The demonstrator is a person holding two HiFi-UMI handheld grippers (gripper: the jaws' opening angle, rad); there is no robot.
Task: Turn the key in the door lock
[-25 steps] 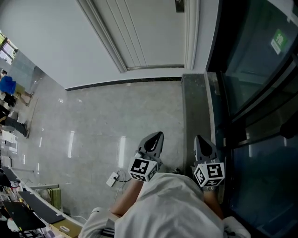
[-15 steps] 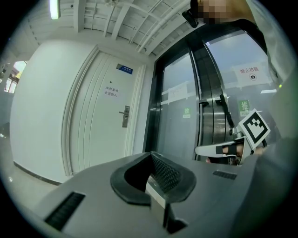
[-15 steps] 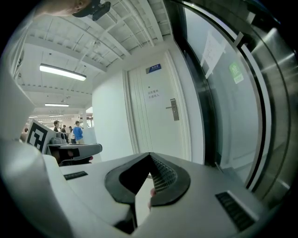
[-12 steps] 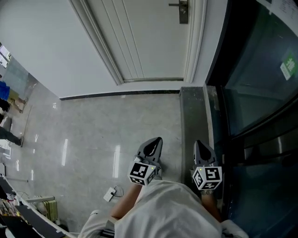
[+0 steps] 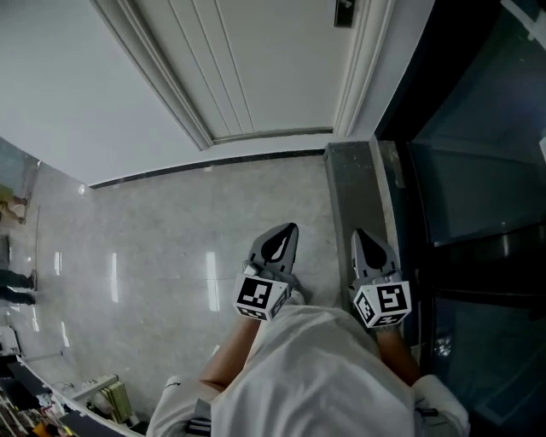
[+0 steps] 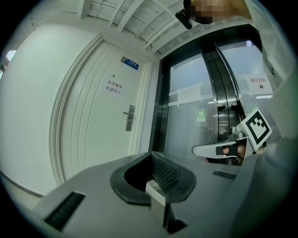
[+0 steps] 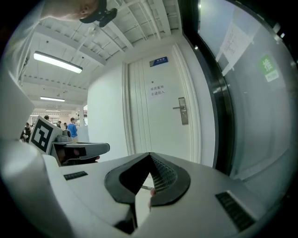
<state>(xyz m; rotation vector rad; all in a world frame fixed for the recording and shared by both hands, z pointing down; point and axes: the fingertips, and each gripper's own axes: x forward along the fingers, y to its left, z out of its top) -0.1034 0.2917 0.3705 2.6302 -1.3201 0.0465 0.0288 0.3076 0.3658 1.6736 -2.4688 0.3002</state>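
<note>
Facing the door (image 5: 256,77), lock (image 5: 344,12) well ahead on it, left gripper (image 5: 291,230) and right gripper (image 5: 359,233) both pinched shut risk knocking the key (too small to see) unless jaws open first

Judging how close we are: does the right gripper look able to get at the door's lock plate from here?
Probably not yet: the lock plate stands well ahead of the right gripper, across the floor. Nothing blocks the way; it only needs carrying closer.
</note>
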